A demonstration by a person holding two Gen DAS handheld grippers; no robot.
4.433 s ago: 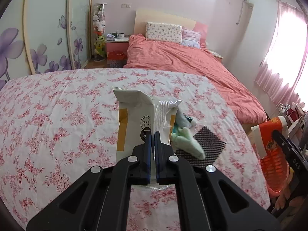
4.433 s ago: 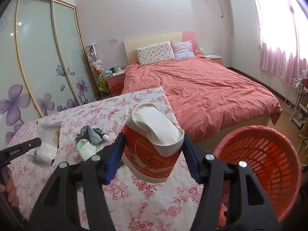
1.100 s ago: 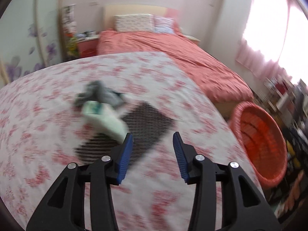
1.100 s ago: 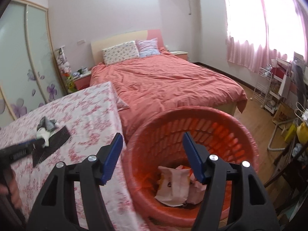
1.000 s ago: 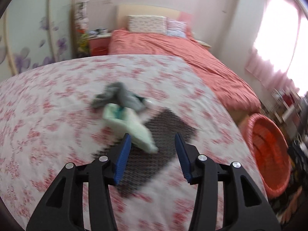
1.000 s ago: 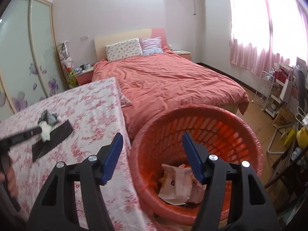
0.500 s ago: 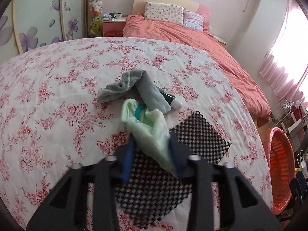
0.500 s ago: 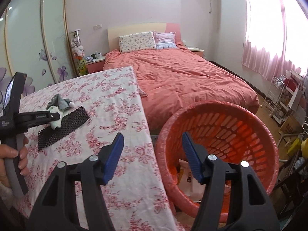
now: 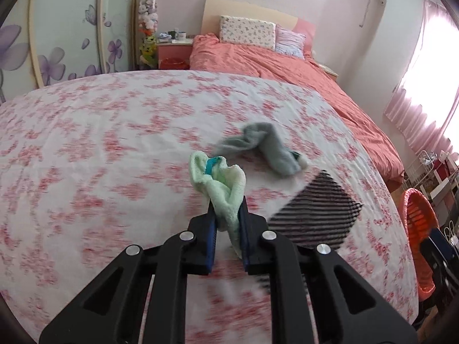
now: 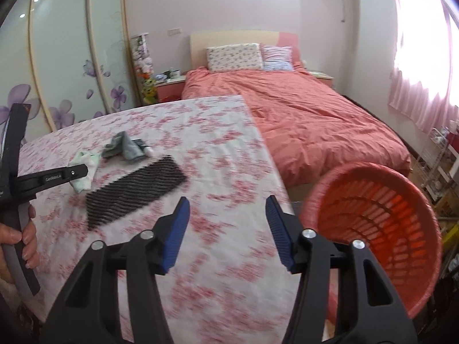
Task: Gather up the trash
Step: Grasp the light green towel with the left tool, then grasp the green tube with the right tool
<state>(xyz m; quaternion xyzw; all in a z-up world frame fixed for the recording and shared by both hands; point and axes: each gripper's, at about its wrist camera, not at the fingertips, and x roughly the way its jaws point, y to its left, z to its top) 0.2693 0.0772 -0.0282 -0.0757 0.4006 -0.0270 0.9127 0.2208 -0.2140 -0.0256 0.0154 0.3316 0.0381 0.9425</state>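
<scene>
Between the left tongs [image 9: 226, 215], just closed, sits the green cloth [image 9: 222, 183] (right tongs [image 10: 226, 229] gape empty).

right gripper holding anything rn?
No. In the right wrist view the right gripper stands open over the floral tablecloth, with nothing between its blue pads.

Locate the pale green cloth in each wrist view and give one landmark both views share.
Left wrist view: the pale green cloth sits at centre, pinched between the left gripper pads.
Right wrist view: the same cloth lies at mid-left, behind the left gripper's tip.
Shared landmark: the black mesh mat, just right of the cloth in both.
</scene>
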